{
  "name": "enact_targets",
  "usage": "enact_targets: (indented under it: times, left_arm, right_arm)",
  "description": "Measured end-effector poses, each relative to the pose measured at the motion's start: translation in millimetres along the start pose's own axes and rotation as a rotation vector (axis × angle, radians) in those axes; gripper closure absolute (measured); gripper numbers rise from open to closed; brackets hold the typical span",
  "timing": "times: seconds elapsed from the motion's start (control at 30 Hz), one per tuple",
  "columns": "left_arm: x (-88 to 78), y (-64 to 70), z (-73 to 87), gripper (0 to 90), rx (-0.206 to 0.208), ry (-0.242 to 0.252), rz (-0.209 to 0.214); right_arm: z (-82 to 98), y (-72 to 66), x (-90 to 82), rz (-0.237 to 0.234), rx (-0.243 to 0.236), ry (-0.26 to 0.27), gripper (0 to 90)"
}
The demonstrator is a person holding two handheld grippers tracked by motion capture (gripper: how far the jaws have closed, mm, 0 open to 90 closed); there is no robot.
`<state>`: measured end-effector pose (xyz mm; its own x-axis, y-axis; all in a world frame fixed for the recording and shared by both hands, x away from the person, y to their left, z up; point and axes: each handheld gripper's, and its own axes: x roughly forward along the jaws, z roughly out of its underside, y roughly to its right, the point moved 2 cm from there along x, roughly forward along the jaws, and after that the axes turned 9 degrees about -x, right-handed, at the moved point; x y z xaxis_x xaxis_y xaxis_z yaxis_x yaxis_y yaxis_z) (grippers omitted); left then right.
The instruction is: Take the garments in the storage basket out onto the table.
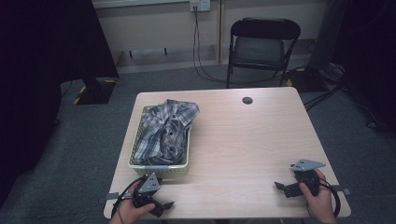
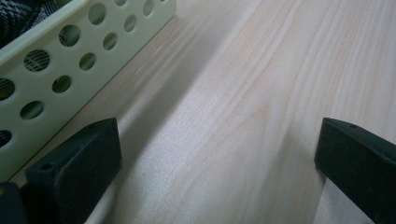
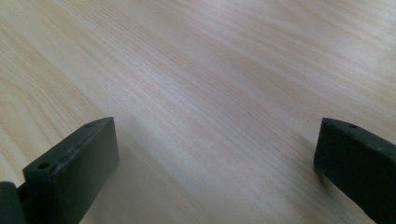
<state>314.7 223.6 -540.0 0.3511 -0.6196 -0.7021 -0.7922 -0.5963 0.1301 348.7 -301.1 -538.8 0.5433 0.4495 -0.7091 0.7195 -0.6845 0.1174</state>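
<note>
Nearby, basket (image 1: 159, 165) beside left tongs (image 1: 161, 205)

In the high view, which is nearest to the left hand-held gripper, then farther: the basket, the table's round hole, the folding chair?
From the left hand-held gripper:
1. Basket, just beyond it, table's left side.
2. Round hole, far edge of the table.
3. Folding chair, on the floor behind the table.

A crumpled grey-and-white plaid shirt (image 1: 168, 130) is lying heaped in a pale green perforated basket (image 1: 159, 167) that is sitting on the left half of the wooden table (image 1: 243, 140), its collar end spilling over the basket's far right rim.
</note>
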Motion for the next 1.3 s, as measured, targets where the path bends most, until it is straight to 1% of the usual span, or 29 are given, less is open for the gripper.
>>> enact_targets:
  times: [0.1, 0.17, 0.2, 0.3, 0.33, 0.4, 0.5, 0.53, 0.6, 0.63, 0.83, 0.87, 0.9, 0.93, 1.03, 1.1, 1.17, 1.2, 1.3]
  left_arm:
    - [-0.2, -0.6, -0.3, 0.1, -0.001, -0.001, 0.001]
    - [-0.3, -0.9, -1.1, 0.1, -0.007, -0.005, 0.005]
    - [-0.7, -1.3, -2.1, 0.1, -0.020, -0.011, 0.010]
    - [-1.4, -1.1, -3.2, 0.1, -0.026, -0.024, 0.016]
    - [-2.2, -0.8, -3.9, 0.2, -0.026, -0.037, 0.021]
    - [-3.6, 0.1, -4.7, 1.9, -0.027, -0.046, 0.027]
    - [-5.5, 1.6, -6.0, 2.8, -0.027, -0.047, 0.039]
    - [-7.9, 3.5, -8.8, 2.8, -0.031, -0.036, 0.044]
    - [-9.3, 4.3, -10.4, 2.8, -0.032, -0.031, 0.048]
    - [-12.2, 5.2, -13.7, 2.7, -0.052, -0.022, 0.063]
    - [-18.5, 6.5, -18.9, 2.6, -0.067, -0.018, 0.082]
    - [-21.4, 7.3, -20.7, 2.6, -0.069, -0.006, 0.091]
    - [-21.4, 7.3, -20.7, 2.6, -0.069, -0.006, 0.091]
    - [-24.6, 7.9, -22.7, 2.6, -0.082, -0.007, 0.092]
    - [-27.1, 8.6, -24.2, 2.6, -0.090, -0.007, 0.091]
    - [-28.9, 10.3, -25.8, 2.6, -0.091, -0.001, 0.089]
    - [-30.2, 11.7, -28.0, 2.6, -0.086, -0.005, 0.089]
    - [-31.1, 12.8, -30.7, 2.6, -0.095, 0.007, 0.094]
    - [-32.3, 13.0, -32.5, 2.6, -0.097, 0.009, 0.092]
  right_arm:
    - [0.0, 0.0, 0.0, 0.000, 0.000, 0.000, 0.0]
    - [0.0, -0.1, 0.0, 0.000, 0.001, 0.000, 0.0]
    - [0.0, 0.0, 0.0, 0.000, 0.000, 0.000, 0.0]
    - [0.0, 0.0, 0.0, 0.000, 0.000, 0.000, 0.0]
    - [0.0, 0.0, 0.0, 0.000, 0.000, 0.000, 0.0]
    - [0.0, 0.0, 0.0, 0.000, 0.001, 0.000, 0.0]
    - [0.0, 0.0, 0.0, 0.000, 0.000, 0.000, 0.0]
    - [0.0, 0.0, 0.0, 0.000, 0.000, 0.000, 0.0]
    - [0.0, -0.1, 0.0, 0.000, 0.001, 0.000, 0.0]
    - [0.0, 0.0, 0.0, 0.000, 0.000, 0.000, 0.0]
    - [0.0, 0.0, 0.0, 0.000, 0.000, 0.000, 0.0]
    - [0.0, 0.0, 0.0, 0.000, 0.001, 0.000, 0.0]
    - [0.0, 0.0, 0.0, 0.000, 0.000, 0.000, 0.0]
    - [0.0, 0.0, 0.0, 0.000, 0.001, 0.000, 0.0]
    - [0.0, 0.0, 0.0, 0.000, 0.000, 0.000, 0.0]
    - [0.0, 0.0, 0.0, 0.000, 0.000, 0.000, 0.0]
    - [0.0, 0.0, 0.0, 0.000, 0.001, 0.000, 0.0]
    - [0.0, 0.0, 0.0, 0.000, 0.000, 0.000, 0.0]
    - [0.0, 0.0, 0.0, 0.000, 0.000, 0.000, 0.0]
